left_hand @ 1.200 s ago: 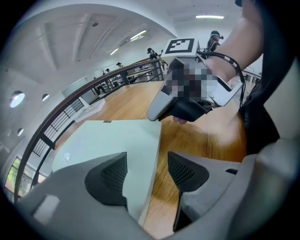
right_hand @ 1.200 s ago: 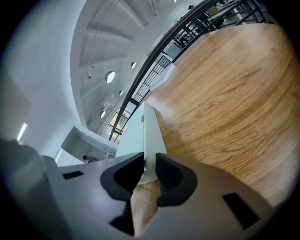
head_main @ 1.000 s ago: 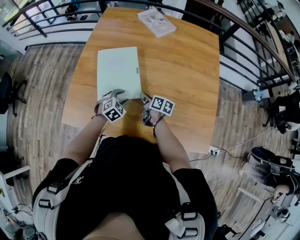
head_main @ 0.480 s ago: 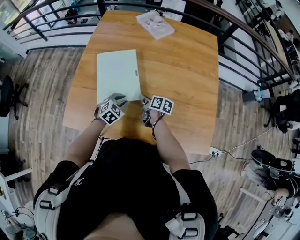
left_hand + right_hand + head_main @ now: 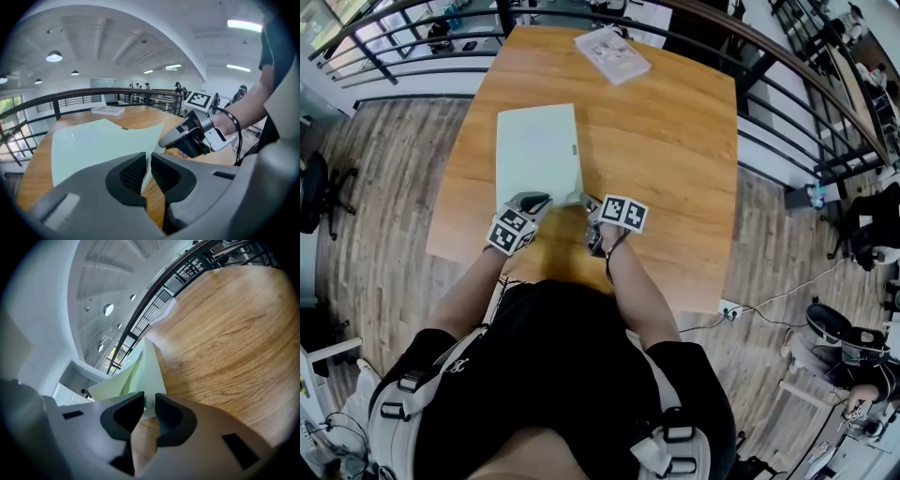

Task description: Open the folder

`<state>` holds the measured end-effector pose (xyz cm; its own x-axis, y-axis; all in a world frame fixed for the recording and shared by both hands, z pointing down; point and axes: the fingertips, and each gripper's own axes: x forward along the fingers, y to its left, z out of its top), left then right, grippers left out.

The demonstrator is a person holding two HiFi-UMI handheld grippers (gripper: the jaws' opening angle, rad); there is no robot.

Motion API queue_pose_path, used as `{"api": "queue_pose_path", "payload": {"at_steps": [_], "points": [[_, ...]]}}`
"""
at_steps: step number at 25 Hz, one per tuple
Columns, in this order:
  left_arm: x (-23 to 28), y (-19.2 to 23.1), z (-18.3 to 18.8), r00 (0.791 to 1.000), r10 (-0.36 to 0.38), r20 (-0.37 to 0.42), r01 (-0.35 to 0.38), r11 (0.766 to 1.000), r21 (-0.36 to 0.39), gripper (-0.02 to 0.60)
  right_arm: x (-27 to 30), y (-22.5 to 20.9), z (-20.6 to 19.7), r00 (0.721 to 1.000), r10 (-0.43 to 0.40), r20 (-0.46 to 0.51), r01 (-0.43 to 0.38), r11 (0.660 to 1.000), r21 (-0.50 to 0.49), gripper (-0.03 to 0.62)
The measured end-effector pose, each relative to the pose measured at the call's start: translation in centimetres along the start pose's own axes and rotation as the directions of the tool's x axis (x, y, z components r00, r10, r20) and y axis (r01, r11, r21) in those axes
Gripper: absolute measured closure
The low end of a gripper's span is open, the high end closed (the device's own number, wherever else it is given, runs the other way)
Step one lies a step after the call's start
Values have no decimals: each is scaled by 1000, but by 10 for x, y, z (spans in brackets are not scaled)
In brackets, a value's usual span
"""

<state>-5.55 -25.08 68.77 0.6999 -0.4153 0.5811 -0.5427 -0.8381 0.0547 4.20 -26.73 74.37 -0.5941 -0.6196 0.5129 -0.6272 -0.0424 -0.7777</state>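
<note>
Head view showed the folder (image 5: 538, 150) on the worktop (image 5: 675, 141) near us, left gripper (image 5: 535, 200) closing on its cover edge, right gripper (image 5: 591, 202) pinching the near corner w/ narrow jaws; we judged next: lift cover up & over.

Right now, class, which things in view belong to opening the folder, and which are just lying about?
In the job: folder; left claw, closing on its lifted cover; right claw, at its near corner.
Lying about: booklet at the far end of the table.
</note>
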Motion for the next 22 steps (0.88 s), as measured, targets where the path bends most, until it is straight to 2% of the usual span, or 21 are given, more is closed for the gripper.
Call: {"api": "queue_pose_path", "payload": {"at_steps": [3, 10, 16, 18, 22], "points": [[-16, 6, 12, 995, -8, 100, 18, 994, -104, 554, -1, 2, -1, 1000, -12, -8, 12, 1000, -9, 520], [-62, 19, 36, 968, 52, 246, -19, 990, -137, 552, -3, 3, 1, 999, -41, -1, 41, 998, -53, 520], [-106, 34, 40, 938, 187, 291, -155, 980, -128, 552, -5, 2, 0, 998, -70, -4, 70, 993, -94, 520], [-124, 43, 40, 921, 246, 304, -207, 966, -156, 557, -6, 2, 1, 997, -83, -4, 82, 990, -116, 520], [-161, 65, 33, 876, 372, 308, -313, 923, -223, 571, -5, 2, 2, 997, -82, -2, 81, 989, -125, 520]]}}
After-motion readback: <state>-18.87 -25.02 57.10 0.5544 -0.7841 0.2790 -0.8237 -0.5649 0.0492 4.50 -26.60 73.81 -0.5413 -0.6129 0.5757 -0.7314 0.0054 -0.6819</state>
